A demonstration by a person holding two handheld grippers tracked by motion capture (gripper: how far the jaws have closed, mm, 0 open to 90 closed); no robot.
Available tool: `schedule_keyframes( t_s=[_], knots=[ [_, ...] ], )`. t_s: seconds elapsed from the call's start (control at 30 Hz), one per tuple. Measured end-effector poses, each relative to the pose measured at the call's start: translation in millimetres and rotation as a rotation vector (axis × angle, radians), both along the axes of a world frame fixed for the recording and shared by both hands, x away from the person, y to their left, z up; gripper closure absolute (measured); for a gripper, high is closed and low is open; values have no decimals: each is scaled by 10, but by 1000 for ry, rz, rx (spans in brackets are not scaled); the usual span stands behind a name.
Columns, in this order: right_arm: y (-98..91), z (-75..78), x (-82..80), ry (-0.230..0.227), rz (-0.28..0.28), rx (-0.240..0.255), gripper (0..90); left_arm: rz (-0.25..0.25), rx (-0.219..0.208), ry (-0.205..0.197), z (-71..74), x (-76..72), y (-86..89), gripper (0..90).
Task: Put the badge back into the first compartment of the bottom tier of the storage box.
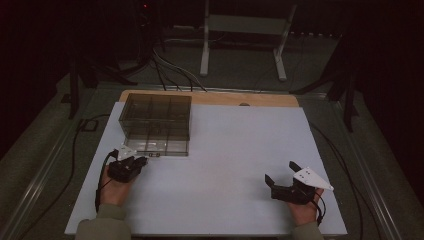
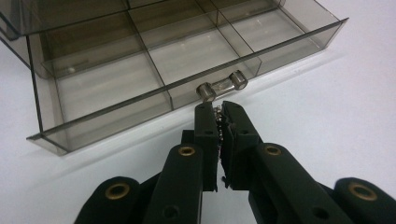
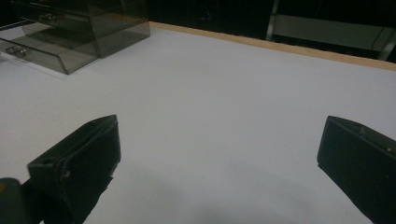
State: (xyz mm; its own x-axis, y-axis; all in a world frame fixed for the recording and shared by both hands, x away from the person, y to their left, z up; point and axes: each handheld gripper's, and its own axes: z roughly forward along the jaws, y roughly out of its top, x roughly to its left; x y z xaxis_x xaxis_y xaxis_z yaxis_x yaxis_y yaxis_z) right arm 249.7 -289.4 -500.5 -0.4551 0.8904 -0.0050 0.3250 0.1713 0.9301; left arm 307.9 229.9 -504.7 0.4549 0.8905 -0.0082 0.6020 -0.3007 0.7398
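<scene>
The left gripper [image 2: 219,108], jaws together, sits just short of the drawer [image 2: 154,70] handle [image 2: 222,86]. It should part them before gripping the bar squarely. The right gripper [image 1: 284,176] rests with jaws wide apart.

The drawer box [image 2: 140,60] runs off the top edge in the left gripper view. The right gripper [image 3: 219,154] has both jaws cut by the bottom edge.

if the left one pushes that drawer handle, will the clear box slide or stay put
Probably slides: the drawer box looks like thin, empty clear plastic, so light, on a smooth white table. The drawer may close first. The left hand-held gripper sits shut just short of the handle.
</scene>
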Motion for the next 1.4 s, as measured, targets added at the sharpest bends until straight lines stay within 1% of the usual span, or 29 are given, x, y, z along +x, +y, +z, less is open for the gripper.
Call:
schedule_keyframes(
  t_s=[0.07,0.1,0.13,0.23,0.33,0.5,0.67,0.9,1.07,1.2,1.33,1.4],
  knots=[
    [0,0,0,1,0,-1,0,3,4,2,-2,-1,5,872],
    [0,0,0,1,0,-1,0,10,6,11,-3,3,13,872],
    [1,-1,0,1,0,-1,0,6,16,20,-14,8,12,873],
    [2,0,-2,1,0,-1,0,8,19,26,-10,15,14,879],
    [0,2,-3,0,-1,0,0,8,24,21,-9,8,7,884],
    [-4,3,-3,-1,-2,3,0,14,21,21,-7,5,6,884],
    [-3,3,-6,-1,-3,2,0,9,10,23,3,-3,7,884],
    [-1,2,-6,-1,-1,2,0,11,-26,13,40,-22,26,884],
    [0,2,-6,-1,-1,0,0,9,-36,9,59,-34,31,884],
    [1,2,-5,-1,0,1,0,7,-49,-1,105,-44,36,884],
    [2,1,-6,-1,0,1,0,3,-53,-5,143,-46,30,884],
    [2,1,-6,0,0,1,0,2,-63,-18,195,-47,21,884]
  ],
)
